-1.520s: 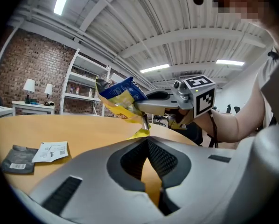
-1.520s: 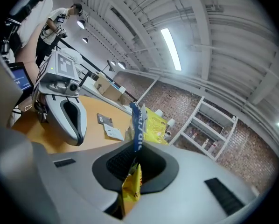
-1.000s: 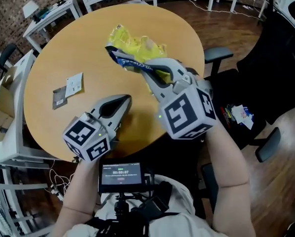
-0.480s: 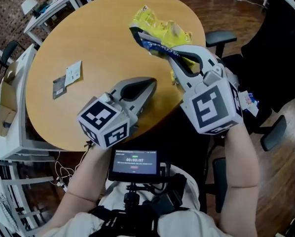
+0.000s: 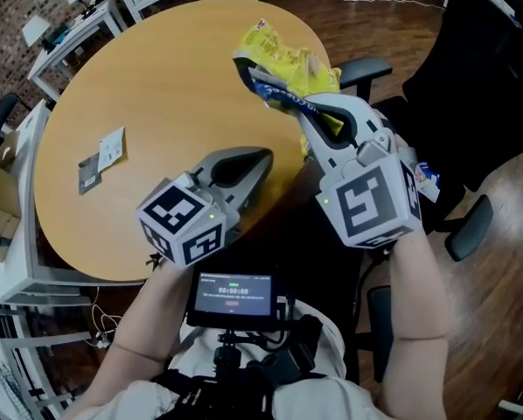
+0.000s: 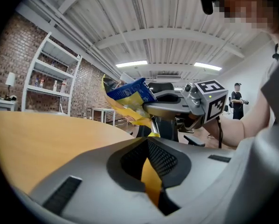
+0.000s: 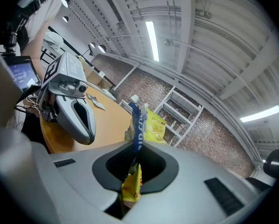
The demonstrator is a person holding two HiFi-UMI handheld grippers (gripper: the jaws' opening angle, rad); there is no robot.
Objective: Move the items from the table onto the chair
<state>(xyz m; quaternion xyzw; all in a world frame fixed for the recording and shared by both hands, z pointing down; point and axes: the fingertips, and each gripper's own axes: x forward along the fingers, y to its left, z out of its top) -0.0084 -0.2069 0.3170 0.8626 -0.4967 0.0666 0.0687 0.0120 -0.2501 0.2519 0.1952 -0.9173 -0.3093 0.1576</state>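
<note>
A crumpled yellow and blue snack bag (image 5: 288,64) is clamped by one end between the jaws of the right gripper (image 5: 307,121). In the right gripper view the bag's blue edge is seen pinched upright in the closed jaws, with the yellow body fanning out beyond them. The bag is held in the air over the right rim of the round wooden table (image 5: 174,86), just beside the armrest of the black chair (image 5: 369,66); in the left gripper view it is seen clear of the tabletop.

The left gripper (image 5: 263,157) is held lower and to the left, over the near edge of the table. Its jaws are brought together at the tips, and nothing is caught between them.

2 small flat packets are left on the far left of the table, just beside each other: a pale one (image 5: 113,145) and a darker one (image 5: 87,173). Both lie well apart from the grippers.
</note>
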